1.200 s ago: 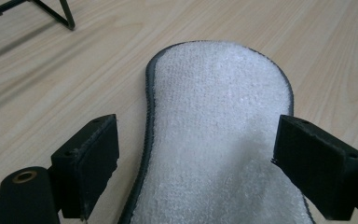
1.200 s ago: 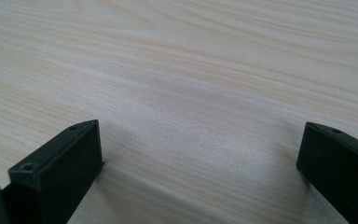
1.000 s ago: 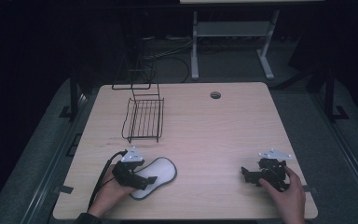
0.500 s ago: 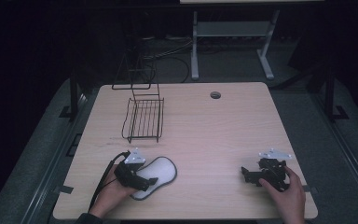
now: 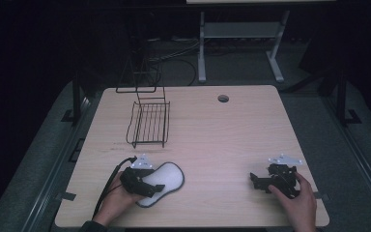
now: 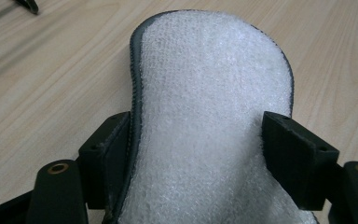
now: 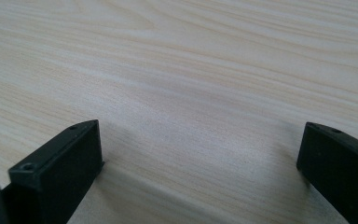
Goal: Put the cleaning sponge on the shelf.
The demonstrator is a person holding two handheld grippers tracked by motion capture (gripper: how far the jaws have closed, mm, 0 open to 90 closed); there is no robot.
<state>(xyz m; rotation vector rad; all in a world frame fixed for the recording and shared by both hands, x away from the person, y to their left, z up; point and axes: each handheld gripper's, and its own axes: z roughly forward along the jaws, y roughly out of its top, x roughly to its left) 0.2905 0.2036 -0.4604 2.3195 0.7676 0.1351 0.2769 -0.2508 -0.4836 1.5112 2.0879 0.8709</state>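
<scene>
A white fleecy insole (image 5: pixel 168 177) with a dark rim lies flat near the table's front left. My left gripper (image 5: pixel 149 186) has its jaws on either side of the insole (image 6: pixel 209 93), at its narrower part. These jaws have just been closing, and both pads now touch the insole's edges. My right gripper (image 5: pixel 256 180) rests at the front right of the table, held by a hand. In the right gripper view, my right gripper (image 7: pixel 200 154) stands wide open over bare wood with nothing between its jaws.
A black wire basket (image 5: pixel 149 123) stands at the back left of the light wooden table (image 5: pixel 222 140). A round cable hole (image 5: pixel 223 98) is near the far edge. The left gripper's cable (image 5: pixel 108 186) trails toward the front edge. Dark floor and a metal stand lie beyond.
Both hands stay where they were. In the high view the left gripper's jaws look a little narrower around the insole.
</scene>
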